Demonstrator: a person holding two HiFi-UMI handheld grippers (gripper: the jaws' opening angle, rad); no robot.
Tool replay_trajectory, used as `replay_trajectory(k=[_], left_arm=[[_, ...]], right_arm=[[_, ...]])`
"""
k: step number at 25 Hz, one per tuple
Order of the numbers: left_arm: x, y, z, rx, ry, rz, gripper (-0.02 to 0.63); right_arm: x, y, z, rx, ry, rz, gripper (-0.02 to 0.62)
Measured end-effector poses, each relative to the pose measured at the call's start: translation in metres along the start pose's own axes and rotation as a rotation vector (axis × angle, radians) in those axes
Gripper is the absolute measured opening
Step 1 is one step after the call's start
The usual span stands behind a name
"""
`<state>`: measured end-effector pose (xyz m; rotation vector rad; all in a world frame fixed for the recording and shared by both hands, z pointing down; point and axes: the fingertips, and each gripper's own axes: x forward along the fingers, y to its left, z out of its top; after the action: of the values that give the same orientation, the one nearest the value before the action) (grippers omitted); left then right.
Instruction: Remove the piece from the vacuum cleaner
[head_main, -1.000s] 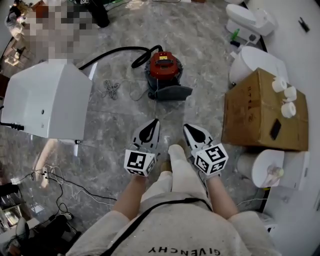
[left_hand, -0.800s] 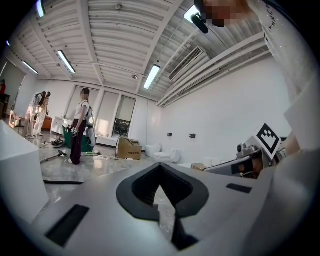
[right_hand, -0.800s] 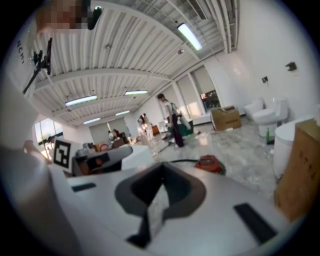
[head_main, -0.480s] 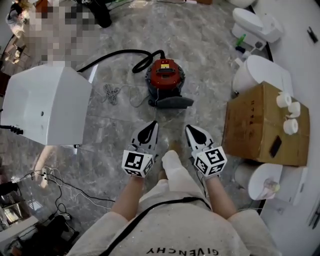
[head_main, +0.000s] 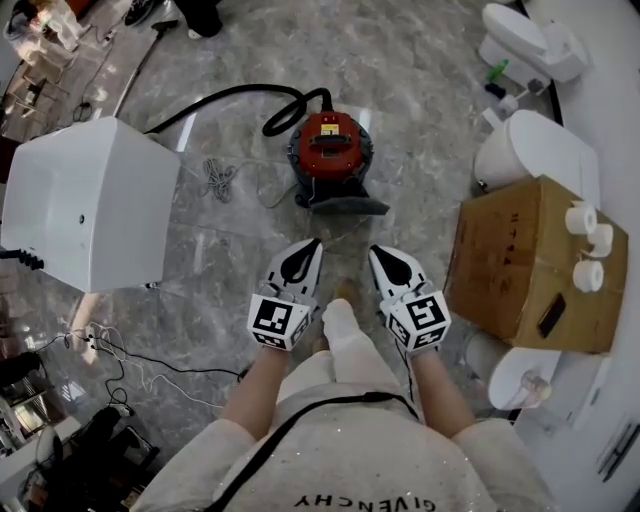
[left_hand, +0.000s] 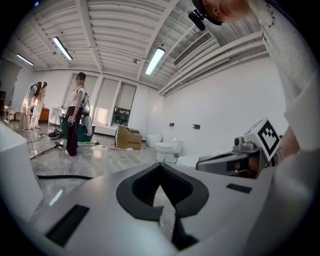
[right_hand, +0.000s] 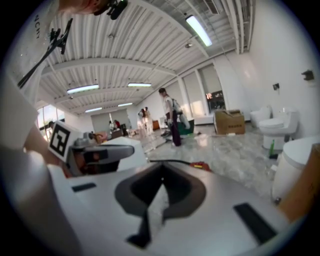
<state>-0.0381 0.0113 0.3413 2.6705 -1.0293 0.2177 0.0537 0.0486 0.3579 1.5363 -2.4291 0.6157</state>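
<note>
The vacuum cleaner (head_main: 330, 148) sits on the marble floor (head_main: 430, 120) in the upper middle of the head view, a squat red canister. Its black hose (head_main: 225, 98) curls off toward the upper left. A dark grey piece (head_main: 345, 204) juts from the canister's near side, low against the floor; this looks like the part to pull off.

The left tool (head_main: 310, 243) and right tool (head_main: 376, 252) hang side by side in the middle of the frame, below the canister and well apart from it. Both are closed with nothing between their jaws.

The grey piece is probably moulded plastic: stiff, light, smooth and a bit slippery. It is likely held by a clip or a push fit. Its thin outer edge seems the best place to pinch. The canister looks heavier but could slide on the polished floor, so the other tool may need to brace the red top. The hose is bendy and would give poor purchase.
</note>
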Motion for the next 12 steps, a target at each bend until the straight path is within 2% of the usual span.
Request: replay_trajectory(k=[8,12], left_arm=[[0.041,0.019,-0.022,0.025,0.061,0.050,0.020],[0.052,0.027,-0.043,0.084,0.134,0.091,0.020]], right_arm=[[0.026,-0.038,-0.024,-0.025,0.084,0.024,0.011],[0.041,-0.051,-0.035,-0.033,0.120,0.031,0.011]])
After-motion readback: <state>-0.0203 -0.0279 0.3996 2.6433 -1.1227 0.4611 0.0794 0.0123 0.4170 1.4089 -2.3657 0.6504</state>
